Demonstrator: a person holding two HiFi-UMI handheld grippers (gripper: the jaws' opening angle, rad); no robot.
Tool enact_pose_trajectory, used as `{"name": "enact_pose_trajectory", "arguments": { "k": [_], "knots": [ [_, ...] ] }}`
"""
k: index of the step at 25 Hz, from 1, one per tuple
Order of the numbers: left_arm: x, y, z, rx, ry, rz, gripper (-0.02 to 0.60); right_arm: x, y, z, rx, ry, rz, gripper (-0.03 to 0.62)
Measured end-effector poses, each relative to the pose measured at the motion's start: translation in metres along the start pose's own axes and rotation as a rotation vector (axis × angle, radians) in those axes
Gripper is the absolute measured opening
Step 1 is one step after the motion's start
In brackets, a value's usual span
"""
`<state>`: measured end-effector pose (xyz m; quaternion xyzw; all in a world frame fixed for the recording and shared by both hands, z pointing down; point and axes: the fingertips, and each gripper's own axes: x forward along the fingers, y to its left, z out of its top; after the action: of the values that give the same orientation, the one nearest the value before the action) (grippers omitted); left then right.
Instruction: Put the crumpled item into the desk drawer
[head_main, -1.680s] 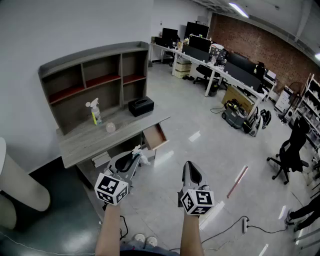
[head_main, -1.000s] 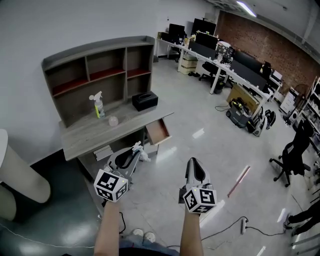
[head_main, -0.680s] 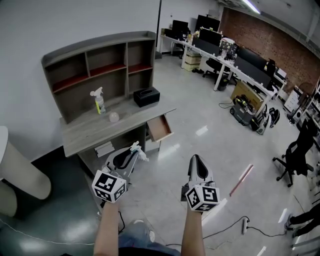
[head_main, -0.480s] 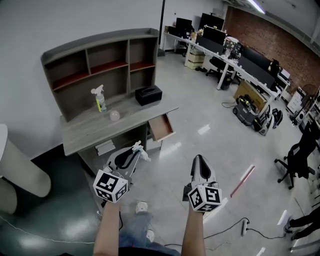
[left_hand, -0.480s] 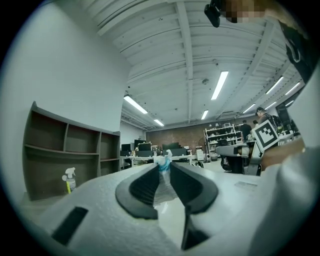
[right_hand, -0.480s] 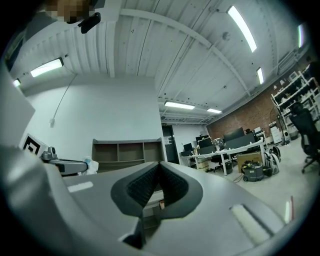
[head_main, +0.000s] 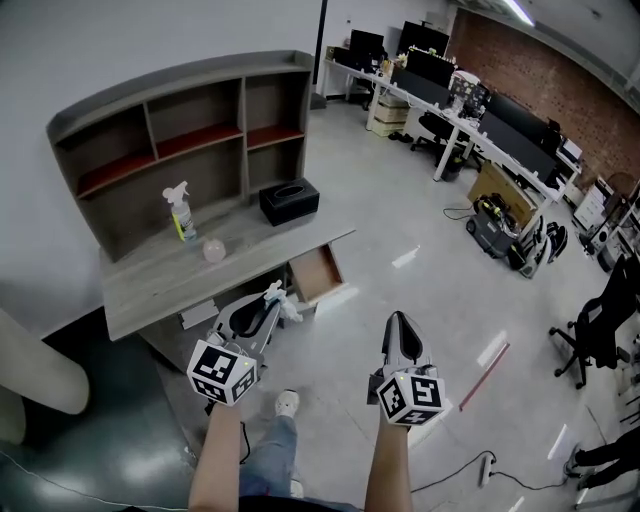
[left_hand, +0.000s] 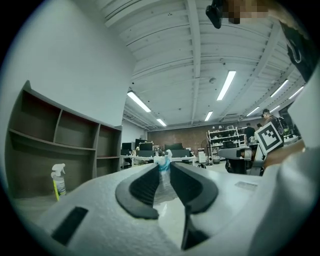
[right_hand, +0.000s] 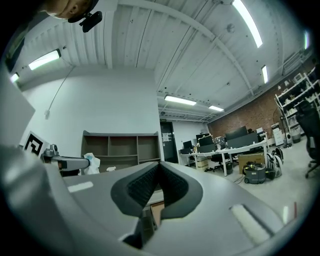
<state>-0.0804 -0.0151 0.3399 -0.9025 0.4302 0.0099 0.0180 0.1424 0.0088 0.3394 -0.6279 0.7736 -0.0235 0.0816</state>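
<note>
A white crumpled item (head_main: 288, 307) with a bit of blue sticks out of my left gripper (head_main: 272, 293), whose pads are shut on it. In the left gripper view the crumpled item (left_hand: 161, 184) fills the slot of the left gripper (left_hand: 162, 172). The grey desk (head_main: 170, 288) stands ahead on the left, and its wooden drawer (head_main: 320, 272) hangs open at the desk's right end, just beyond the left gripper. My right gripper (head_main: 397, 320) is held level to the right over the floor, shut with nothing in it; in its own view the right gripper (right_hand: 159, 170) shows its pads meeting.
A hutch of shelves (head_main: 180, 130) stands on the desk's back. On the desktop are a spray bottle (head_main: 180, 212), a small pale round thing (head_main: 213, 249) and a black box (head_main: 289, 201). Office desks and chairs (head_main: 470, 130) fill the far right; a red stick (head_main: 485, 365) lies on the floor.
The desk has shifted left and a little nearer in the head view as the person steps forward; a shoe shows below. Both grippers keep their places and grips.
</note>
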Motion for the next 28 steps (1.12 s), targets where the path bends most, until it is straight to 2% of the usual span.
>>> {"name": "enact_pose_trajectory", "arguments": {
  "k": [8, 17, 21, 28],
  "knots": [
    [0.105, 0.076, -0.012, -0.010, 0.030, -0.022, 0.074, 0.124, -0.030, -0.010, 0.014, 0.014, -0.009, 0.011],
    [0.206, 0.161, -0.044, -0.023, 0.078, -0.054, 0.074, 0.266, -0.050, -0.033, 0.018, 0.052, 0.004, 0.011],
    [0.234, 0.176, -0.052, -0.036, 0.080, -0.065, 0.074, 0.293, -0.060, -0.047, 0.028, 0.077, -0.002, 0.011],
    [0.275, 0.171, -0.086, -0.065, 0.115, -0.062, 0.074, 0.315, -0.090, -0.073, 0.052, 0.128, -0.017, 0.011]
  ]
}}
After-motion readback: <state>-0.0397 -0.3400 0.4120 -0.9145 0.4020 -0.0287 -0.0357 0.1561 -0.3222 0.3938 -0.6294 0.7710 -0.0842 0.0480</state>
